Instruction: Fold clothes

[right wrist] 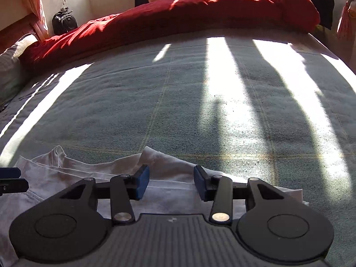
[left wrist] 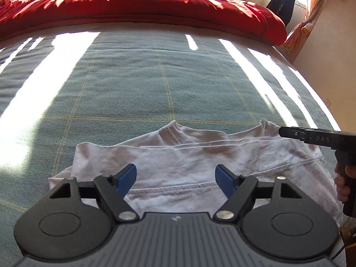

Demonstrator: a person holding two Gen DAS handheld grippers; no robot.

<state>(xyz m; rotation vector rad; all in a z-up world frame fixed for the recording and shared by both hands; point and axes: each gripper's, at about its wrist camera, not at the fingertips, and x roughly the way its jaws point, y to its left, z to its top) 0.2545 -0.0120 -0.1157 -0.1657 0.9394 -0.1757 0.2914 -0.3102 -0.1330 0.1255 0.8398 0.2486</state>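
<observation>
A white T-shirt (left wrist: 178, 155) lies partly folded on the bed (left wrist: 155, 77) — 2 tools above it: left hand-held gripper (left wrist: 175, 175) and right hand-held gripper (right wrist: 171, 181), both spread wide, holding nothing.

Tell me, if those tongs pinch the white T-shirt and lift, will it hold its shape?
Probably not. The white T-shirt lies in soft folds and wrinkles on the bedspread, so it would likely droop. It looks thin, so probably light. The open left tongs would likely lift just one layer.
</observation>
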